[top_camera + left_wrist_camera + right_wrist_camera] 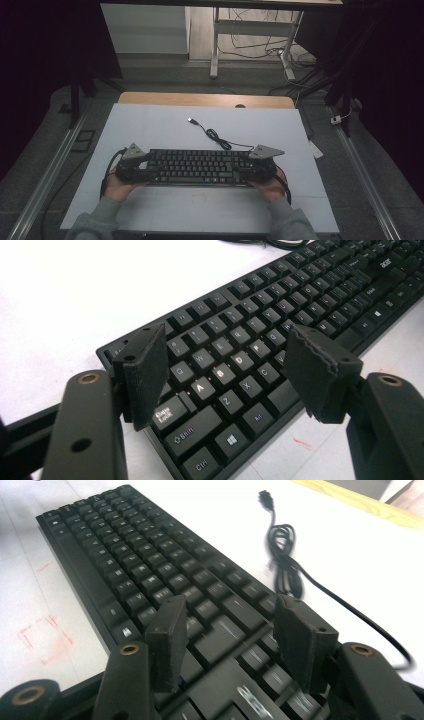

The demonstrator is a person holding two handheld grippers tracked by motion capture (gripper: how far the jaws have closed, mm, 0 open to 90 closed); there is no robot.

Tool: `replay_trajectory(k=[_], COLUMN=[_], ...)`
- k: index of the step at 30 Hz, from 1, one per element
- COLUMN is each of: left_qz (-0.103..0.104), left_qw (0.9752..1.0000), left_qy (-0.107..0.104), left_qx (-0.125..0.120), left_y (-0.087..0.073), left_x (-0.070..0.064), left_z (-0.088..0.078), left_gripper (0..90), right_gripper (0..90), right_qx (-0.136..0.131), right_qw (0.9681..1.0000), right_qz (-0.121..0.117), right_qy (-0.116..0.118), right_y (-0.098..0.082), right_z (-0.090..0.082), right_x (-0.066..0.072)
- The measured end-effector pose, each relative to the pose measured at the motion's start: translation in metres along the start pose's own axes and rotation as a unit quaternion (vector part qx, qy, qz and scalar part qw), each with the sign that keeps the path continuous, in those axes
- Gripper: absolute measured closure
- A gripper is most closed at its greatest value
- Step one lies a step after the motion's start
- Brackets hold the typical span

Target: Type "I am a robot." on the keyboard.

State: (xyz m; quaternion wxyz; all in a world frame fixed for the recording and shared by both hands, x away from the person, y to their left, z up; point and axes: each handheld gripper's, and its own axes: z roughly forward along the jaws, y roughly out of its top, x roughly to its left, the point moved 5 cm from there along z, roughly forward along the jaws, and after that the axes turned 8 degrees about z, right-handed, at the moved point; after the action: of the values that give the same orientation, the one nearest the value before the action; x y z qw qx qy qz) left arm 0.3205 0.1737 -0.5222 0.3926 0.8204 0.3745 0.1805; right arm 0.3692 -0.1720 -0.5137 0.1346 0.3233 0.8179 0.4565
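Black keyboard (197,166) on white table sheet (150,125), both grippers' fingers released, dim room.

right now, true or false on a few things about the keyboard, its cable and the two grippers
1. The keyboard lies flat on the white sheet. True.
2. The USB plug is pushed into a socket. False: it lies loose on the sheet, beyond the keyboard.
3. The left gripper is at the end with the Caps Lock and Shift keys. True.
4. The right gripper is shut on the cable. False: its jaws stand open above the keys, and the cable lies apart from them.
5. The keyboard is white. False: it is black.
6. Part of the cable is bundled into a small coil. True.
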Motion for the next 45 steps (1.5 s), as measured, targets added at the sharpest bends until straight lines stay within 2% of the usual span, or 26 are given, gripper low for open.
replay_trajectory(k=[4, 9, 15, 23, 25, 33, 36, 45], left_qz=[-0.002, -0.006, -0.009, -0.005, -0.005, -0.003, -0.003, 0.001], left_qw=[1.0000, 0.9999, 0.9998, 0.9995, 0.9994, 0.9994, 0.9993, 0.9993], left_qy=[-0.005, 0.001, 0.005, 0.011, 0.014, 0.015, 0.017, 0.016], left_qx=[-0.001, -0.009, -0.019, -0.030, -0.031, -0.031, -0.033, -0.035], left_y=[-0.002, -0.008, -0.018, -0.031, -0.034, -0.040, -0.040, -0.039], left_x=[-0.003, -0.006, -0.011, -0.017, -0.016, -0.016, -0.015, -0.015], left_z=[-0.001, -0.006, -0.017, -0.031, -0.033, -0.035, -0.036, -0.037], left_gripper=[34.1, 34.3, 34.4, 34.4, 34.4, 34.2, 34.2, 34.1], right_gripper=[46.9, 46.9, 46.8, 46.5, 46.2, 45.4, 45.4, 45.3], right_qx=[-0.004, 0.002, -0.005, -0.005, -0.007, 0.003, 0.008, 0.007], right_qw=[1.0000, 0.9998, 0.9993, 0.9986, 0.9985, 0.9986, 0.9986, 0.9988], right_qz=[0.002, -0.005, 0.020, 0.018, 0.023, 0.014, 0.008, 0.010], right_qy=[-0.006, -0.018, -0.031, -0.050, -0.048, -0.051, -0.051, -0.047], right_y=[-0.005, -0.015, -0.033, -0.060, -0.066, -0.077, -0.078, -0.080], right_z=[-0.011, -0.025, -0.051, -0.083, -0.088, -0.096, -0.096, -0.096], right_x=[-0.007, -0.015, -0.028, -0.039, -0.040, -0.037, -0.038, -0.038])
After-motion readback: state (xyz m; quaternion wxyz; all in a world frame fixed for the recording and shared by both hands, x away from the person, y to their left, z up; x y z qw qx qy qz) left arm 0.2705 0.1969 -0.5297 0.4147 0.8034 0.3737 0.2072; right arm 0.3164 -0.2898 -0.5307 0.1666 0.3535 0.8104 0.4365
